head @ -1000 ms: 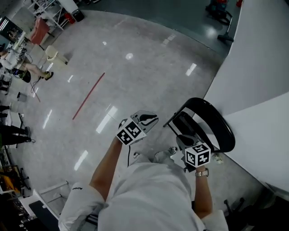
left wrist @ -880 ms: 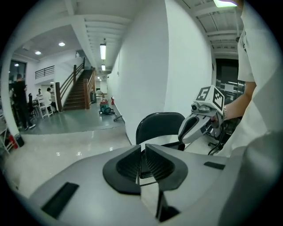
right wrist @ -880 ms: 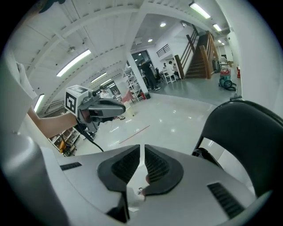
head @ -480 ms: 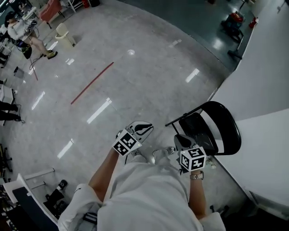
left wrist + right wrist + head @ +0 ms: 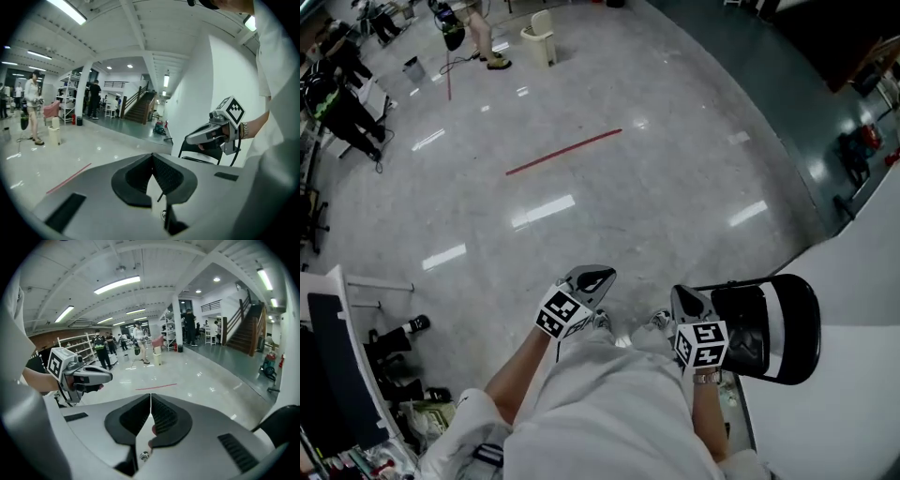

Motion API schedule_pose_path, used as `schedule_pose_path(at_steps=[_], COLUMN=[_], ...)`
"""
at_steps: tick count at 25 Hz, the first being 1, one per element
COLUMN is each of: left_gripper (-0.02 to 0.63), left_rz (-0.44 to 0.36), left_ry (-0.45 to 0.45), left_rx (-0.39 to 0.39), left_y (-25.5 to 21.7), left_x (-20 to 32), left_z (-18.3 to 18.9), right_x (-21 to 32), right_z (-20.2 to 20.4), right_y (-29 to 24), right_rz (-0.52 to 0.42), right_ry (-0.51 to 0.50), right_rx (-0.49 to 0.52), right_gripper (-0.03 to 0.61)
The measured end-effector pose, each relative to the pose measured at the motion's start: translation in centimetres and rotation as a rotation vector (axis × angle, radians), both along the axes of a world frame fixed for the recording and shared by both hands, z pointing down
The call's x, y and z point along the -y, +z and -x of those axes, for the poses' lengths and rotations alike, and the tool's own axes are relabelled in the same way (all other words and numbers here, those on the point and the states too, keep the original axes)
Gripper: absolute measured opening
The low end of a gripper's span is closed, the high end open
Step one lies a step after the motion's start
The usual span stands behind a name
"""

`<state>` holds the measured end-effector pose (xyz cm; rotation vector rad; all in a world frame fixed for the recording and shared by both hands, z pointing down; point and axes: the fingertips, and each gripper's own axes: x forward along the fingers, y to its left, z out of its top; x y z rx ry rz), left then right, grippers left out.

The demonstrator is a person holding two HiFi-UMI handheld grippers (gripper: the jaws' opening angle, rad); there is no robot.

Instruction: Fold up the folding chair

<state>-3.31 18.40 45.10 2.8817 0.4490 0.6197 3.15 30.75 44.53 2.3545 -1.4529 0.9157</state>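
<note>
The black folding chair (image 5: 778, 328) stands by the white wall at the lower right of the head view, just right of my right gripper (image 5: 686, 300). That gripper touches nothing; its jaws are closing to shut, with nothing between them. My left gripper (image 5: 592, 278) hovers over the floor in front of the person's body, jaws likewise closing to shut and empty. In the left gripper view the chair's back (image 5: 206, 152) shows behind the right gripper (image 5: 197, 137). In the right gripper view a black edge of the chair (image 5: 281, 423) sits at the far right, the left gripper (image 5: 101, 376) at the left.
A red line (image 5: 564, 152) crosses the glossy grey floor ahead. A pale bin (image 5: 540, 24) and people (image 5: 337, 103) stand far off at the upper left. A white rack with gear (image 5: 337, 375) fills the lower left. The white wall (image 5: 862, 281) closes the right side.
The head and both grippers have swung left, away from the chair, which has slid to the lower right of the view. Both grippers stay side by side in front of the body.
</note>
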Motion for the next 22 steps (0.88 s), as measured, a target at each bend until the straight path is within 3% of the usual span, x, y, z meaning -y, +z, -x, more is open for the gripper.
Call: schedule_pose_path(at_steps=[8, 12, 16, 22], left_gripper=[0.011, 0.011, 0.011, 0.011], left_rz=[0.004, -0.044, -0.039, -0.055], left_ry=[-0.376, -0.521, -0.791, -1.076], left_rx=[0.011, -0.006, -0.014, 0.015], left_y=[-0.7, -2.6, -3.4, -4.0], left_x=[7.4, 10.1, 12.5, 13.5], left_z=[9.0, 12.4, 16.2, 19.3], right_x=[10.2, 14.8, 19.4, 22.0], right_z=[4.9, 7.4, 9.9, 11.6], right_y=[-0.8, -2.6, -3.3, -2.6], right_rz=[-0.006, -0.050, -0.098, -0.163], right_ry=[-0.315, -0.448, -0.611, -0.734], right_rx=[-0.034, -0.045, -0.038, 0.039], right_gripper=[0.012, 0.012, 0.012, 0.006])
